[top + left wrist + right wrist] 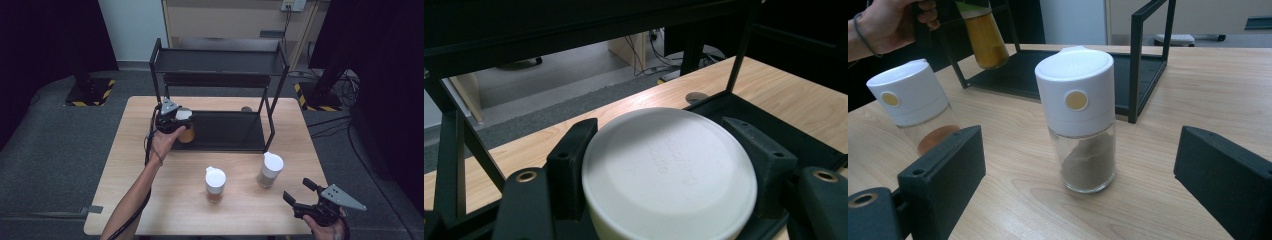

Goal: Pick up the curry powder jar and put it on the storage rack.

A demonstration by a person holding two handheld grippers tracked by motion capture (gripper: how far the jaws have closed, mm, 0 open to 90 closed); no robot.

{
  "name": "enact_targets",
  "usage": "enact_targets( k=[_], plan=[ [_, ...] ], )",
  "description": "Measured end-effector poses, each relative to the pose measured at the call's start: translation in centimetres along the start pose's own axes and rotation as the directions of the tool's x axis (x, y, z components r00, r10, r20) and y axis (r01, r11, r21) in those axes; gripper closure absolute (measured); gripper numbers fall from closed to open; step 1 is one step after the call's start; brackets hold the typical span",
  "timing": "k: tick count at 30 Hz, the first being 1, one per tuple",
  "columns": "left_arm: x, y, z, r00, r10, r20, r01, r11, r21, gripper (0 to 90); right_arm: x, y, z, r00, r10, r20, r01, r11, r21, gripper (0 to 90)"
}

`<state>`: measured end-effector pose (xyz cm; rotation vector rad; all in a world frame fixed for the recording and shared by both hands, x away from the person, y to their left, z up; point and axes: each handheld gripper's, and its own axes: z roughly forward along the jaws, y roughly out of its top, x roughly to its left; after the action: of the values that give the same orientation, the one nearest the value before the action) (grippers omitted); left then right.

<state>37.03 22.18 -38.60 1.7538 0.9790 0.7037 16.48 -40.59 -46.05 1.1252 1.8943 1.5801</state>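
Nearest the high camera, bottom right: right gripper [299,192], held in the person's hand over the table's near right corner. Its jaws are spread wide and hold nothing.

Left to right across the scene:

1. Left forearm comes in from the bottom edge and reaches forward to the left end of the black rack [220,62]. The left gripper [172,117] sits there, jaws pinched on the white cap of an amber-filled spice jar [185,131]. In the left gripper view the two black pads press against opposite sides of the round white cap [669,170], touching it on both sides. The jar stands at the left edge of the rack's lower shelf [227,131]; whether its base touches the shelf, I cannot tell. In the right gripper view the jar [983,37] appears tilted.

2. Centre of the wooden table [130,190]: second jar [215,184], white cap, brown contents low in the glass, upright, well clear of the rack.

3. Right of that, near it but apart: third jar [270,170], white cap, grey-brown powder, upright, just in front of the rack's right front leg. In the right gripper view this jar [1079,120] stands between the open jaws but farther off, touching neither.
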Motion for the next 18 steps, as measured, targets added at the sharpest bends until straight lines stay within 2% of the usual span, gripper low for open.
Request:
enact_targets(
  k=[4,8,18],
  plan=[
    [0.1,-0.3,0.7,0.9998,-0.018,-0.008,0.018,0.9998,-0.001,32.0,0.0,0.0,0.0,1.0,0.004,-0.001,-0.004,1.0,0.0,6.8],
    [0.1,-0.2,1.4,0.9994,-0.02,-0.028,0.02,0.9997,0.013,32.0,-0.1,0.0,0.0,1.0,0.006,-0.001,-0.006,1.0,0.0,6.8],
    [0.1,-1.2,2.3,0.9991,-0.027,-0.034,0.027,0.9995,0.014,32.0,-0.1,-0.1,0.0,1.0,0.01,-0.002,-0.01,1.0,-0.001,6.9]
  ],
)
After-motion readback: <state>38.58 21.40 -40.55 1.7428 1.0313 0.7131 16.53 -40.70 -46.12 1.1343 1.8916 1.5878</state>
